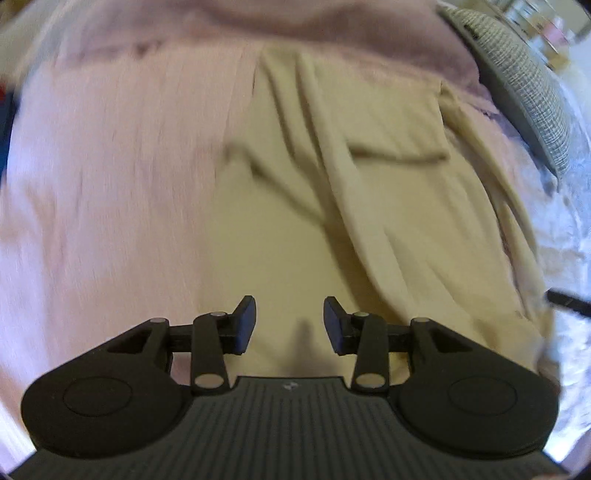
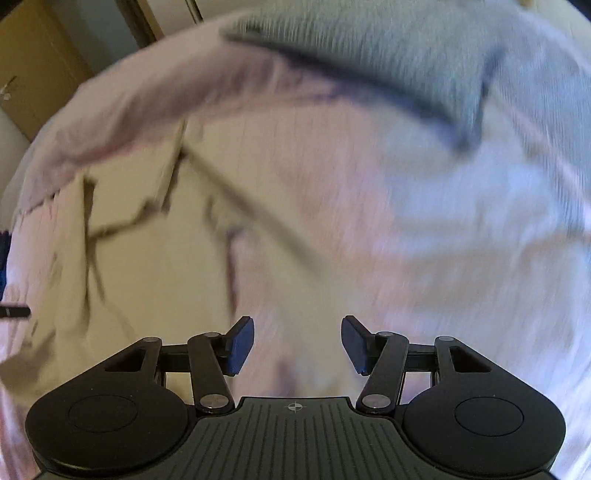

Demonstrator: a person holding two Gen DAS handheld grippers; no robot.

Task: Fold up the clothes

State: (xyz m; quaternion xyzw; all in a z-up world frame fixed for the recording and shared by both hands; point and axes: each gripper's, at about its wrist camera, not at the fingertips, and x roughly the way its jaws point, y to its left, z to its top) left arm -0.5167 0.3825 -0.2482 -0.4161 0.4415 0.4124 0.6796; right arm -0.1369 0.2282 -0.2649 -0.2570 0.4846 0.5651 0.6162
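A bedroom in a home is showing itself here: a pink bedsheet point(image 1: 110, 192) is stretching across a wide soft surface, with a cream garment point(image 1: 303, 229) lying crumpled on top. A grey checked pillow point(image 1: 524, 92) is resting at the bed's far right edge in the left wrist view, and the right wrist view is catching a grey cushion or pillow point(image 2: 388, 48), blurred, at the head of the sheet. Beyond the bed, a brown wooden door or cupboard panel point(image 2: 33, 74) is standing in the upper left corner, and blurred household clutter point(image 1: 546, 29) is crowding the far background.
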